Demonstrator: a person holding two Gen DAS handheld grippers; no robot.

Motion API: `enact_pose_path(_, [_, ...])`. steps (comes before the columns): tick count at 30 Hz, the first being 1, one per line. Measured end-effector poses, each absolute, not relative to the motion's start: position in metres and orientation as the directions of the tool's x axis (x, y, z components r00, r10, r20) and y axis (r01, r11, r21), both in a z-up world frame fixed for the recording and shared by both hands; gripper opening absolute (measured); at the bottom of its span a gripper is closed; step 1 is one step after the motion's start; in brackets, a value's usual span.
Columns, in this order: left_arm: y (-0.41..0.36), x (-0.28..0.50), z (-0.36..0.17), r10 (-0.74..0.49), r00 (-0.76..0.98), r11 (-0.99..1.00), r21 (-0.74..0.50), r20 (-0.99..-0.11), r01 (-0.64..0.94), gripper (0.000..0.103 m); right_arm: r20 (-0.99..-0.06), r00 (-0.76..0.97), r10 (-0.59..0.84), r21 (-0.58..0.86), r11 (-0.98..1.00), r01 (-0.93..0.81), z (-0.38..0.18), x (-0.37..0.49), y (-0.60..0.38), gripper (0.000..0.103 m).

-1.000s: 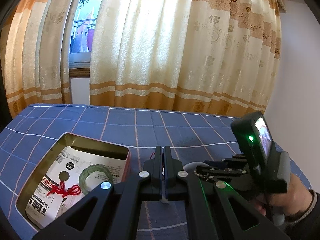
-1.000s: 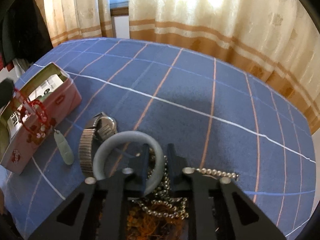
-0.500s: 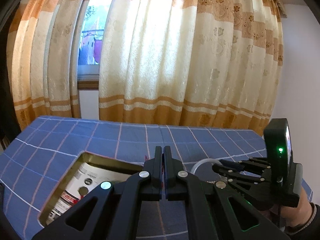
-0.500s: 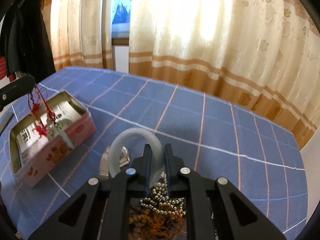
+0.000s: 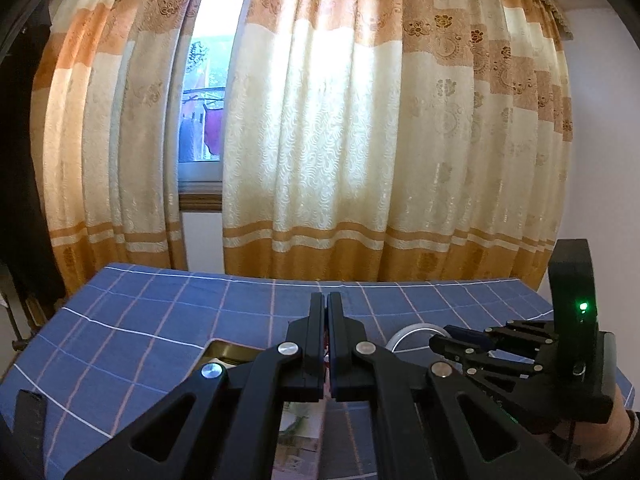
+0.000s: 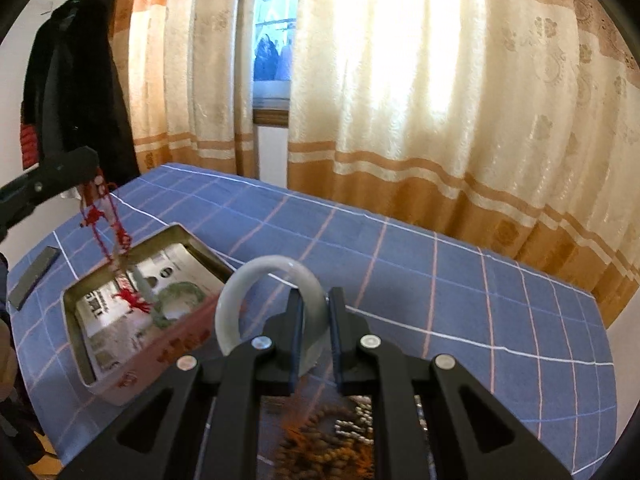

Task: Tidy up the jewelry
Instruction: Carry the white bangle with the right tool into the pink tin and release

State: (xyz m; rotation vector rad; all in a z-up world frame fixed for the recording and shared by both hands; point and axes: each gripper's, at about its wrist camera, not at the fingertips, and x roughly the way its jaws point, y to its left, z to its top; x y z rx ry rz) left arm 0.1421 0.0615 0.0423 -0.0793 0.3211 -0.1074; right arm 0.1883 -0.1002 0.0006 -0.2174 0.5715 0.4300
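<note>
My two black grippers, the left gripper (image 5: 326,312) and the right gripper (image 6: 316,308), frame everything. The tablecloth (image 6: 400,248) is blue, checked with white and pale orange lines. On it the tin (image 6: 132,356) is pink outside with red marks, dull gold inside, lined with black-and-white printed paper. Above the tin hangs a red cord (image 6: 102,220) with a pale green pendant (image 6: 142,286). The bangle (image 6: 256,300) right of the tin is milky white-grey. Behind the tin, cream curtains (image 6: 400,80) carry orange floral bands, and a black coat (image 6: 72,80) hangs.
</note>
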Motion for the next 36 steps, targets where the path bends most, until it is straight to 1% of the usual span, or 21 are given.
enact_pose_path(14, [0.096,0.134,0.032,-0.047,0.943,0.995,-0.094,-0.329,0.016,0.0,-0.549,0.719,0.427,-0.064,0.836,-0.545,0.008,0.172,-0.054,0.015])
enact_pose_path(26, [0.13,0.128,0.011,0.018,0.926,0.991,-0.113,-0.377,-0.065,0.0,-0.574,0.664,0.479,-0.062,0.784,-0.618,-0.008,0.16,-0.008,0.015])
enact_pose_path(36, [0.149,0.127,-0.009,0.04,0.907,0.987,-0.125,-0.418,-0.101,0.0,-0.596,0.627,0.501,-0.05,0.757,-0.652,-0.022,0.152,0.017,0.015])
